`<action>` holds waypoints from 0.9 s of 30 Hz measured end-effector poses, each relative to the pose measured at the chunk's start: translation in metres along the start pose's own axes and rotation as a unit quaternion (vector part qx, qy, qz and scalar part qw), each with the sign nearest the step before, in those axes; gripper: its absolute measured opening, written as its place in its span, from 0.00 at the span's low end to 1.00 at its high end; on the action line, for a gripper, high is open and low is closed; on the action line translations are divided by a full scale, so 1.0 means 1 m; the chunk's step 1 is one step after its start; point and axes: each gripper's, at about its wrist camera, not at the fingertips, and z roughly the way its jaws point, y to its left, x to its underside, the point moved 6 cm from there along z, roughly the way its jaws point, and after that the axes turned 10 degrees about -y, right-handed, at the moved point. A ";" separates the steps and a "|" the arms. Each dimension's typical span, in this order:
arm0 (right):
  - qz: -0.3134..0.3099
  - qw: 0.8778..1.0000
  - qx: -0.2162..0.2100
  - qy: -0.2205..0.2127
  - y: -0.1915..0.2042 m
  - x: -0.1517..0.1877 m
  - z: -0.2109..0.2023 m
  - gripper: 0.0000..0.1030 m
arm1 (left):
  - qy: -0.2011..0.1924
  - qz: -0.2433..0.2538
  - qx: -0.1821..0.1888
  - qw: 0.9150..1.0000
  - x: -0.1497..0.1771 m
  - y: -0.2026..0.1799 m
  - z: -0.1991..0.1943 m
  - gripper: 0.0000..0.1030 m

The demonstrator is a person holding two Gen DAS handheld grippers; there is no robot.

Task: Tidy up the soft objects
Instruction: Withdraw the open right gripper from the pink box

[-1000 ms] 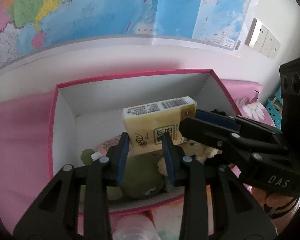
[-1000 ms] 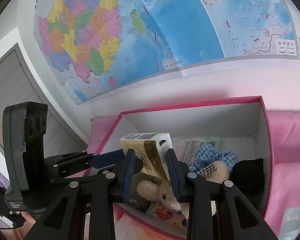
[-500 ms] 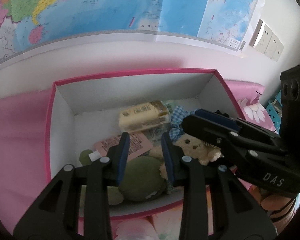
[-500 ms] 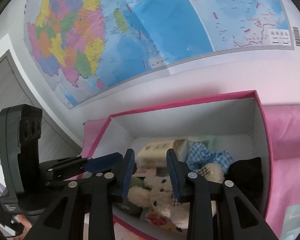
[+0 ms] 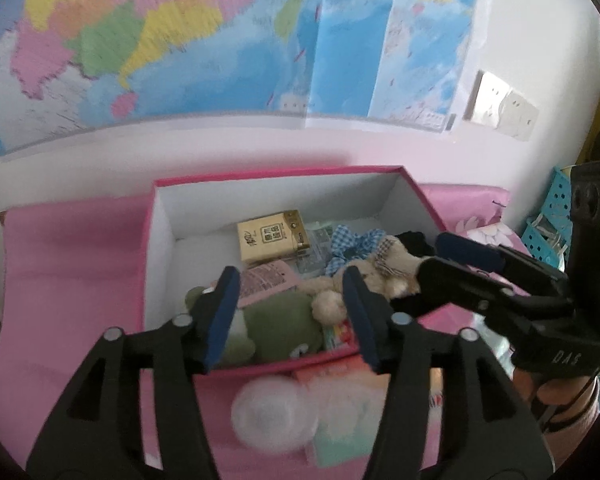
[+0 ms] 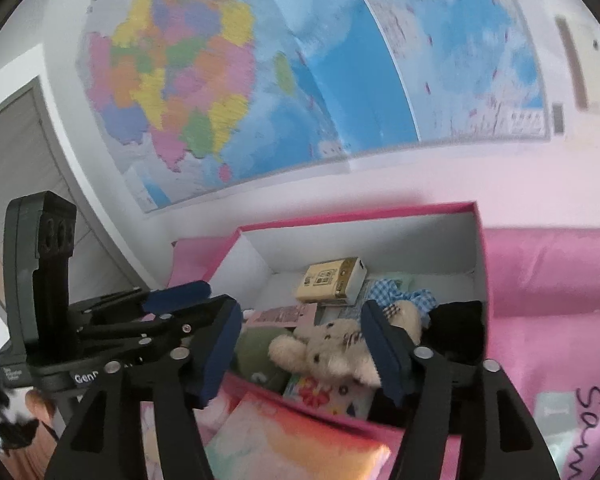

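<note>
A wall map (image 5: 228,48) is seen high above and beyond both claws. Below it, a pink cloth (image 5: 72,264) is spread under and around a pink box (image 5: 276,174), which is set just ahead of the claws. The box is open at the top and white inside.

Inside the box, a green plush (image 5: 280,328) is seen nearest the left claw (image 5: 290,316), framed between its fingers but not touched by them. A cream teddy (image 6: 332,354) is lain beside it, framed the same way by the right claw (image 6: 302,354). A black item (image 6: 456,328) is seen past the right claw's right finger. A yellow tissue pack (image 5: 272,242) is lain flat farther in, well ahead of both claws, near the back wall.

Both claws' jaws are being opened, and nothing is gripped by either. The right claw is seen to the right of the left one.
</note>
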 end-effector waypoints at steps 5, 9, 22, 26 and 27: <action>-0.037 0.999 0.012 -0.024 0.012 0.008 -0.037 0.76 | -0.033 0.006 -0.005 0.999 0.018 -0.004 -0.038 0.67; -0.052 0.998 0.020 -0.027 0.016 0.023 -0.061 0.80 | -0.045 -0.001 -0.013 0.999 0.040 -0.002 -0.065 0.87; -0.093 0.993 0.078 -0.009 0.039 0.095 -0.101 0.92 | 0.006 -0.022 -0.077 0.997 0.114 -0.011 -0.081 0.96; -0.095 0.992 0.083 -0.004 0.043 0.111 -0.109 0.94 | 0.008 -0.017 -0.092 0.996 0.121 -0.015 -0.087 0.96; -0.094 0.992 0.083 0.000 0.044 0.114 -0.110 0.94 | 0.005 -0.013 -0.097 0.995 0.121 -0.016 -0.090 0.96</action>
